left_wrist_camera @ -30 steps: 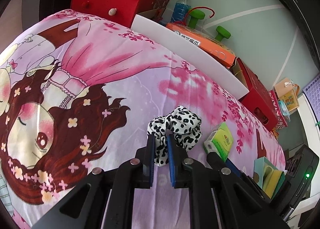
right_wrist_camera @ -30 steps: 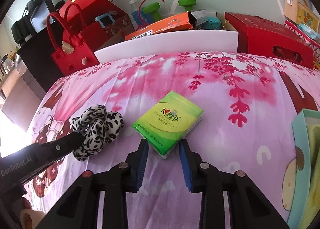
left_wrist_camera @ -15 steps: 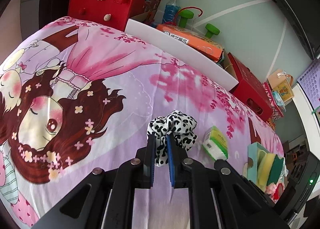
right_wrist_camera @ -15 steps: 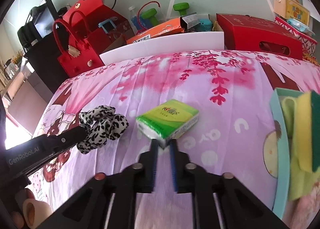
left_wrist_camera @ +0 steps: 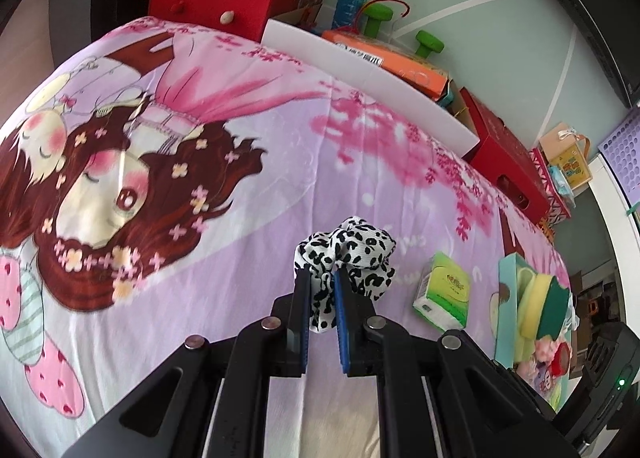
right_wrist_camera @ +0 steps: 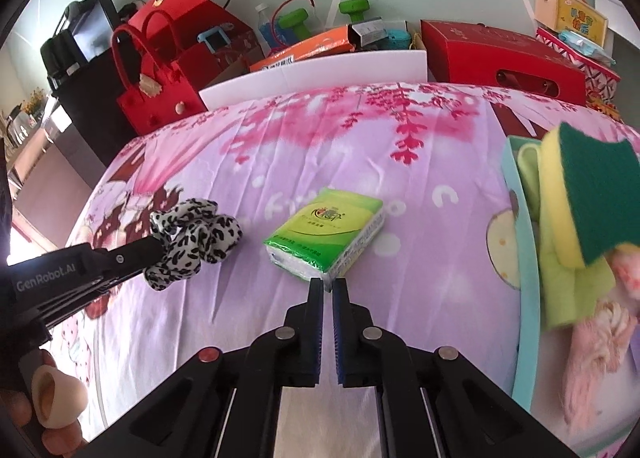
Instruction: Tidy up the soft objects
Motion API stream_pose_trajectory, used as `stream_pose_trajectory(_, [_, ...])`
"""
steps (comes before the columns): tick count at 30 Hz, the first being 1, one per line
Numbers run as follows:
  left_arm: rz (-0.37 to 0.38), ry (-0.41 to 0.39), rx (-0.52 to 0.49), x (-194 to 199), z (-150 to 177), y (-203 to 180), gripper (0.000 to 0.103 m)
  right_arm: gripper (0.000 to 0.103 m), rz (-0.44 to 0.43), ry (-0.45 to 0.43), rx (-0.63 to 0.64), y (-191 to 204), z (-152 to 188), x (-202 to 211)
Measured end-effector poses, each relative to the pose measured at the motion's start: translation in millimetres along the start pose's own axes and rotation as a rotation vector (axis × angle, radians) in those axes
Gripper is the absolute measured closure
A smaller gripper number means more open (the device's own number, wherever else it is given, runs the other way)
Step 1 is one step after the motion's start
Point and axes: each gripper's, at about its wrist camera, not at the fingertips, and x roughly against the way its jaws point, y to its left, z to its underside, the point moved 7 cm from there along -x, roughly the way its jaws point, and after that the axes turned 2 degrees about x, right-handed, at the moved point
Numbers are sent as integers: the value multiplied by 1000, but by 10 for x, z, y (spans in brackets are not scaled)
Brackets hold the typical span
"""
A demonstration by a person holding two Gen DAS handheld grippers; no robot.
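Note:
My left gripper (left_wrist_camera: 321,278) is shut on a black-and-white spotted scrunchie (left_wrist_camera: 352,254) and holds it above the pink cartoon bedsheet (left_wrist_camera: 200,138). The right wrist view shows that scrunchie (right_wrist_camera: 196,234) in the left gripper's fingers (right_wrist_camera: 136,254). My right gripper (right_wrist_camera: 327,286) is shut on the near corner of a green tissue pack (right_wrist_camera: 326,232). The pack also shows in the left wrist view (left_wrist_camera: 444,290). A light-blue tray (right_wrist_camera: 524,278) at the right holds a yellow-green sponge (right_wrist_camera: 580,194) and other soft items.
A white foam board (right_wrist_camera: 316,74) lines the far edge of the bed. Behind it stand red felt bags (right_wrist_camera: 152,90), an orange box (right_wrist_camera: 308,50), green dumbbells (right_wrist_camera: 296,20) and a red box (right_wrist_camera: 500,54). The light-blue tray also shows in the left wrist view (left_wrist_camera: 506,306).
My right gripper has closed from open onto the tissue pack's corner. Both grippers have pulled back and risen, the left still holding the scrunchie. The tray has come into view at the right.

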Motion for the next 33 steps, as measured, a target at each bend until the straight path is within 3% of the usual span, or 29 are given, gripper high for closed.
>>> stream_pose_trajectory(6, [-4, 11, -7, 66, 105, 45, 92, 98, 20, 5, -4, -34, 98, 68])
stream_pose_trajectory(17, [17, -5, 43, 113, 1, 168, 92, 93, 8, -24, -43, -81, 32, 179])
stream_pose_trajectory(21, [23, -13, 65, 123, -43, 227, 92, 70, 0, -40, -42, -42, -12, 204])
stream_pose_trajectory(25, [36, -26, 81, 168, -90, 259, 92, 62, 5, -43, -22, 16, -43, 196])
stream_pose_trajectory(30, [45, -32, 95, 185, -116, 286, 92, 42, 12, -48, -10, 79, -80, 145])
stream_pose_trajectory(33, [43, -28, 108, 174, -122, 326, 92, 40, 21, -43, 4, 117, -100, 87])
